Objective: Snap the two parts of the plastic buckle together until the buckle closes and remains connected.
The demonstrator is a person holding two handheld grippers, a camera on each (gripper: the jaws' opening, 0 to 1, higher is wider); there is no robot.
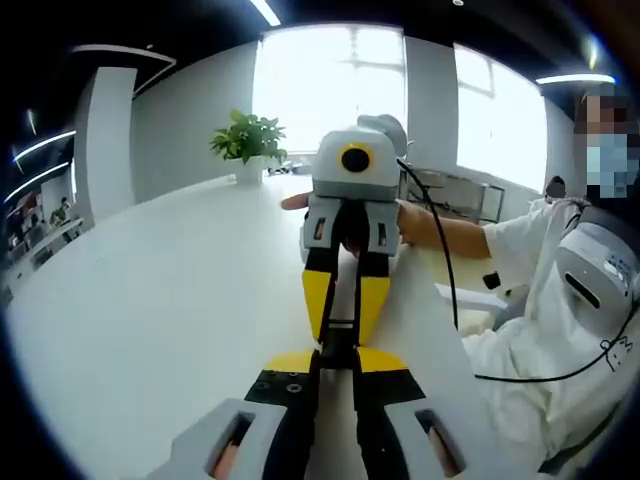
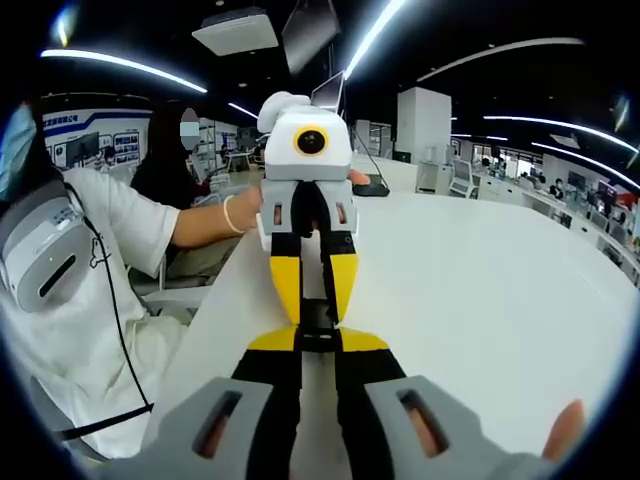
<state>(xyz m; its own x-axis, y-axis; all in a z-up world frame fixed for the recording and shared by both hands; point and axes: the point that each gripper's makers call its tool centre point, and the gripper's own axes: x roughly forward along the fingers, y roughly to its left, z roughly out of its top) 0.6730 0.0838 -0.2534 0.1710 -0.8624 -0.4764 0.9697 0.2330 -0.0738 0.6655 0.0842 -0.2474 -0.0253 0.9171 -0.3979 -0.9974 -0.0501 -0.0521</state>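
Now both grippers, left (image 1: 338, 362) and right (image 2: 317, 345), meet tip to tip over the table (image 1: 150, 300), jaws nearly closed, apparently pinching the black buckle (image 1: 339, 338).

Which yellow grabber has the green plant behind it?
The right gripper, facing the left gripper view: the potted plant stands on the table behind it. Behind the left gripper sit people instead.
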